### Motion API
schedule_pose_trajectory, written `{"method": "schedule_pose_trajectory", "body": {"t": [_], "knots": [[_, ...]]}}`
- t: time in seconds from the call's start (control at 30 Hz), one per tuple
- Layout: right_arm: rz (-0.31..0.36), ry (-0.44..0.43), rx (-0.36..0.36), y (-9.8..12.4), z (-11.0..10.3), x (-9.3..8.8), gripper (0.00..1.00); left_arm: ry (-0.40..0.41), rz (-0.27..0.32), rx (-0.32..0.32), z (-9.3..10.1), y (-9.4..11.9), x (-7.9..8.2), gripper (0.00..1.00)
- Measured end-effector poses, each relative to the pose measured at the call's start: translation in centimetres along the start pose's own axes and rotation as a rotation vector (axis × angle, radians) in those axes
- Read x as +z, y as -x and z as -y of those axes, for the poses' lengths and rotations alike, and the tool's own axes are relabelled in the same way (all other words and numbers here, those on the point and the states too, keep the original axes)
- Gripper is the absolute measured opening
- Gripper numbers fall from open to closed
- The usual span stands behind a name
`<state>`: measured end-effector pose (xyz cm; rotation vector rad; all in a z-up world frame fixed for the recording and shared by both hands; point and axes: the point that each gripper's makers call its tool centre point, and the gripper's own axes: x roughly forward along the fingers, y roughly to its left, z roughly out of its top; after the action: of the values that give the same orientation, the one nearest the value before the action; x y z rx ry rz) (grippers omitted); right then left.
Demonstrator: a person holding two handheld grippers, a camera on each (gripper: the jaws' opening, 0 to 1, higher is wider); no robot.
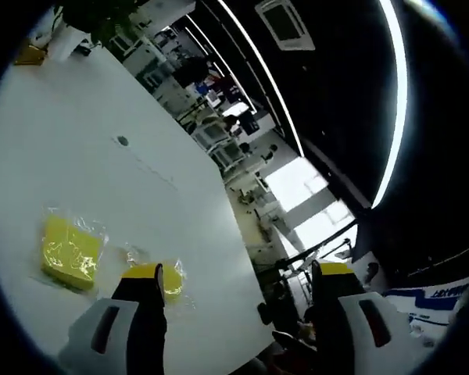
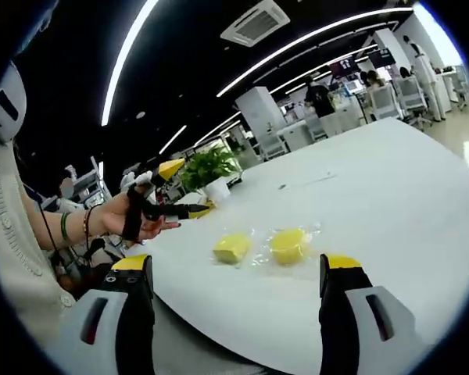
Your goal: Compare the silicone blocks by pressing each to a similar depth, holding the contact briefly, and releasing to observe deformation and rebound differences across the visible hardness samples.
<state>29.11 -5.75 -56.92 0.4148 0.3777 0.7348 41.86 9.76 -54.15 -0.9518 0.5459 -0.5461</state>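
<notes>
Two yellow silicone blocks in clear wrap lie on the white table [image 2: 391,203]. In the right gripper view the squarish block [image 2: 232,248] lies left of the rounder block [image 2: 289,244], both just beyond my right gripper [image 2: 236,264], which is open and empty above the table's near edge. A hand holds my left gripper [image 2: 184,190] in the air to the left, jaws apart. In the left gripper view the squarish block [image 1: 70,251] lies lower left. The rounder block [image 1: 173,281] is partly hidden behind the left finger of my open left gripper [image 1: 238,273].
A potted plant [image 2: 211,168] stands on the table's far left side. A small dark hole [image 1: 123,141] marks the tabletop [image 1: 78,156], whose edge runs diagonally. Desks, chairs and people [image 2: 320,98] fill the office behind. A sleeve [image 2: 8,234] is at the left.
</notes>
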Motion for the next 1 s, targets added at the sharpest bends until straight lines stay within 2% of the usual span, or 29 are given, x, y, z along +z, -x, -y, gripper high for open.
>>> {"method": "schedule_pose_trajectory", "body": {"t": [0.07, 0.2, 0.23, 0.57, 0.8, 1.0], "knots": [[0.006, -0.008, -0.003, -0.2, 0.4, 0.2, 0.82, 0.05, 0.004, 0.028, -1.0, -1.2, 0.0, 0.76], [0.003, -0.021, -0.009, -0.6, 1.1, 0.3, 0.82, 0.242, 0.054, 0.042, -2.7, -3.3, 0.5, 0.75], [0.0, -0.023, -0.01, -0.7, 1.3, 0.3, 0.82, 0.261, 0.057, 0.041, -3.0, -3.7, 0.5, 0.75], [-0.028, -0.06, -0.025, -2.1, 3.5, 0.0, 0.81, 0.258, -0.018, 0.182, -9.0, -6.9, -1.9, 0.77], [-0.051, -0.083, -0.017, -3.6, 4.3, -0.3, 0.8, 0.241, -0.049, 0.239, -11.9, -8.1, -3.0, 0.76], [-0.056, -0.095, -0.007, -4.6, 4.6, -0.1, 0.79, 0.232, -0.082, 0.263, -13.6, -8.6, -4.1, 0.75]]}}
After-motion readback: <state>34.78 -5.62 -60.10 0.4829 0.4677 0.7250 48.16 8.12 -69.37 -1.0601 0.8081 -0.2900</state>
